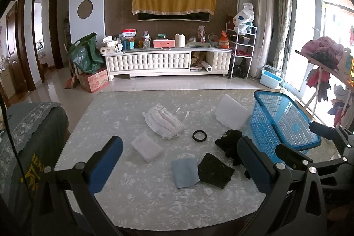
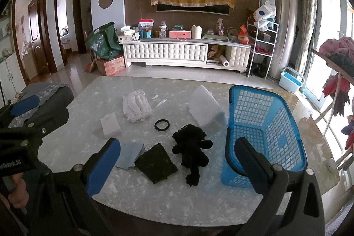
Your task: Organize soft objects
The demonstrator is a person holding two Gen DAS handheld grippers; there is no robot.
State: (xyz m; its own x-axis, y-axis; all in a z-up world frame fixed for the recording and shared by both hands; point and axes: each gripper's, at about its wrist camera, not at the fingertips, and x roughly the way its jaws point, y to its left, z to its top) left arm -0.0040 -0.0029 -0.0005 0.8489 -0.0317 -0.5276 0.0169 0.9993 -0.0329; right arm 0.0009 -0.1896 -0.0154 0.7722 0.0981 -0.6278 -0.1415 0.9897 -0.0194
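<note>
On the marble table [image 1: 154, 198] lie a black plush toy [image 1: 230, 143] [image 2: 192, 149], a dark square sponge [image 1: 215, 170] [image 2: 156, 163], a light blue cloth [image 1: 185, 171] [image 2: 129, 155], a small white pad [image 1: 147, 146] [image 2: 110, 125], a bunched white cloth [image 1: 164, 123] [image 2: 136, 107], a large white foam block [image 1: 232, 114] [image 2: 205, 108] and a black ring [image 1: 199, 136] [image 2: 162, 125]. An empty blue basket [image 1: 285, 123] [image 2: 265, 136] stands at the right. My left gripper [image 1: 179, 158] is open above the near table. My right gripper [image 2: 177, 158] is open and empty.
A chair with a grey lace cover [image 1: 31, 129] stands at the table's left. Across the tiled floor are a white TV cabinet [image 1: 166, 61], a green bag on a cardboard box [image 1: 86, 56] and a light blue bin [image 1: 271, 76]. A clothes rack [image 1: 327, 63] stands at right.
</note>
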